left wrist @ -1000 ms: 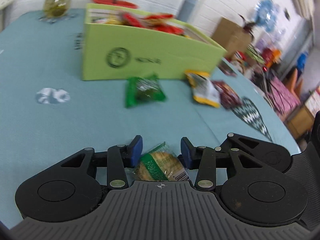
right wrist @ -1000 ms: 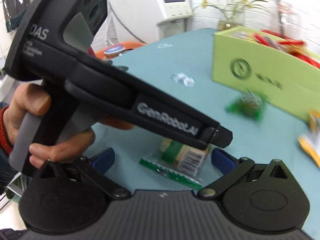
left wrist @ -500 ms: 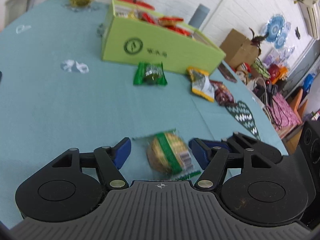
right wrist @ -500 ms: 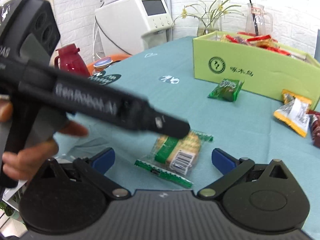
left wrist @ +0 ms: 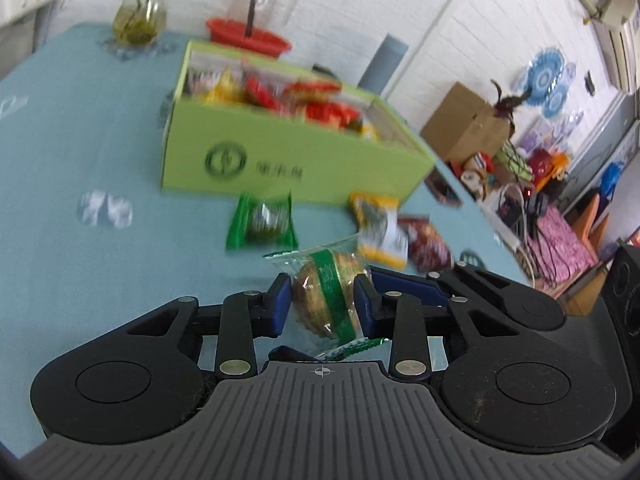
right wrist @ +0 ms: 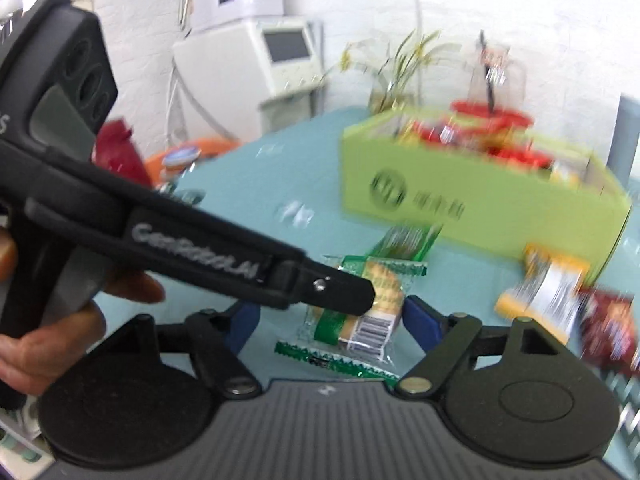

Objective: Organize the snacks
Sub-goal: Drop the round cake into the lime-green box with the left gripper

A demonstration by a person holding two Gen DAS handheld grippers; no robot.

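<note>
Left gripper [left wrist: 322,304]: pinching the biscuit packet [left wrist: 326,298] between both blue pads [left wrist: 280,304], packet standing on edge, its green band running top to bottom.
Biscuit packet, right wrist view [right wrist: 360,312]: sitting between the spread pads of the right gripper [right wrist: 328,320], clamped by the dark tip of the left gripper [right wrist: 340,292] reaching in from 9 o'clock.
Right gripper: standing wide apart, touching nothing, blue pads flanking the packet at 9 and 3 o'clock.
Left hand [right wrist: 52,320]: wrapping the handle of the left gripper at 8 o'clock of the right wrist view.
Green box [left wrist: 288,152]: resting on the teal tablecloth [left wrist: 80,140] at 12 o'clock of the held packet, holding red and yellow snack packs, blurred.
Green snack pack [left wrist: 262,222]: lying on the cloth just in front of the box, at 11 o'clock of the held packet.
Yellow snack pack [left wrist: 380,228]: lying at 1 o'clock of the held packet, near the box corner.
Dark red snack pack [left wrist: 428,244]: lying just beside the yellow one, at its 3 o'clock.
Glass vase [left wrist: 138,20]: standing beyond the box at 10 o'clock, holding stems.
</note>
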